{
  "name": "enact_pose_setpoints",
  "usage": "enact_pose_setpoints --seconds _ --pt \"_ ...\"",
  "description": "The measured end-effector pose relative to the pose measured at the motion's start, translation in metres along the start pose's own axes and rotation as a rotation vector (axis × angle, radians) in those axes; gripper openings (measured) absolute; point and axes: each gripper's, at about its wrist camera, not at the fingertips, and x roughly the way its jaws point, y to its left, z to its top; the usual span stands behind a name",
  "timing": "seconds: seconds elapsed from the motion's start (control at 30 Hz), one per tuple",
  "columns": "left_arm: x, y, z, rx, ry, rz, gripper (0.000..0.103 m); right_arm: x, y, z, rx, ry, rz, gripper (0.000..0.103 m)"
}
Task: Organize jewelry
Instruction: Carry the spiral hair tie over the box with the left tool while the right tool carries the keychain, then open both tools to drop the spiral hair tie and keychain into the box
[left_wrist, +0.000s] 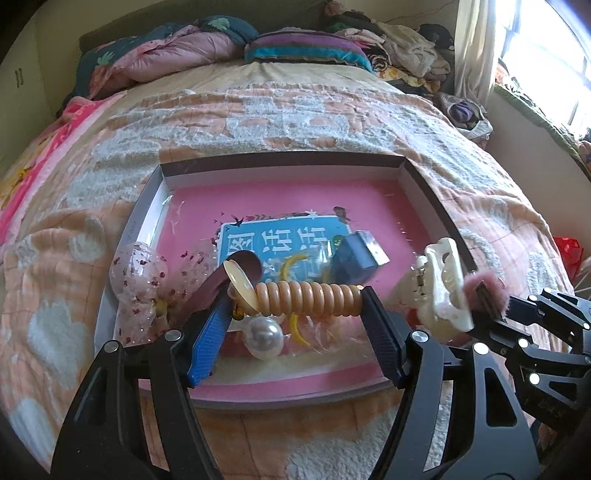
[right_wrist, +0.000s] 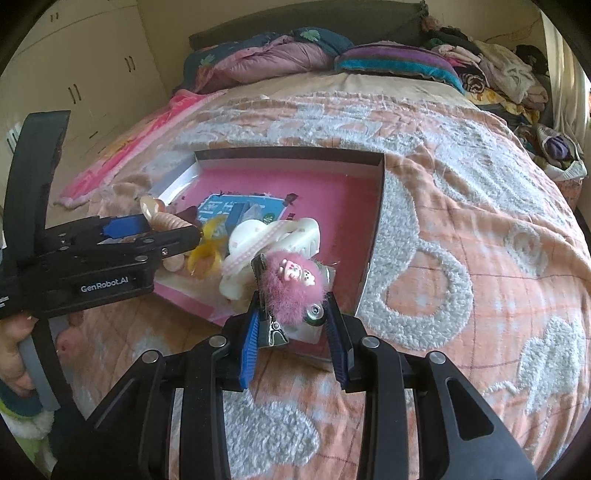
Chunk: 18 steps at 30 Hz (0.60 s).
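On the bed: a shallow grey-walled box lid with a pink floor (left_wrist: 417, 181) lies on the peach-and-white fleece blanket (left_wrist: 258, 118), and the hair pieces are gathered over its near half.
Coiled tie: the orange spiral plastic hair tie (left_wrist: 308, 299) is stretched lengthwise between the pads of the left gripper (left_wrist: 295, 314), above the pink floor near the lid's front edge.
Fluffy clip: the pink fur-covered metal hair clip with a small cartoon charm (right_wrist: 293, 288) sits between the fingers of the right gripper (right_wrist: 291, 325), over the lid's near right corner.
Left view only: a large white pearl bead (left_wrist: 265, 338) just under the coil, a cream disc (left_wrist: 240, 282) at its left end, a clear spotted bow (left_wrist: 142, 284) across the lid's left wall, a dark blue box (left_wrist: 354, 258) on the printed teal card (left_wrist: 280, 236).
Right view only: the clip's charm face and its metal tail – plus a person's hand (right_wrist: 16, 347) around the left tool's handle.
Both views: the white plastic claw clip (right_wrist: 273, 240), just beyond the fluffy clip.
Pose: both tools point steeply down into the lid, left beside right, tips near each other.
Left jaws: about half apart – held so by the coil they clamp end to end.
Right jaws: drawn narrow, gripping the fluffy clip on both sides.
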Motion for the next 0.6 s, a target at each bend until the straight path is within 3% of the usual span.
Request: enact_pose_setpoints --seconds 0.27,0.53,0.6 --pt "0.009 0.003 0.001 -0.007 0.018 0.007 0.061 0.008 -0.001 -0.004 0.011 0.019 0.003 0.036" --pt "0.012 0.002 0.001 -0.007 0.025 0.006 0.062 -0.009 0.004 -0.009 0.001 -0.009 0.002 0.055" --pt "0.011 0.002 0.002 -0.009 0.025 0.002 0.062 -0.015 0.006 -0.010 -0.007 -0.020 -0.015 0.064"
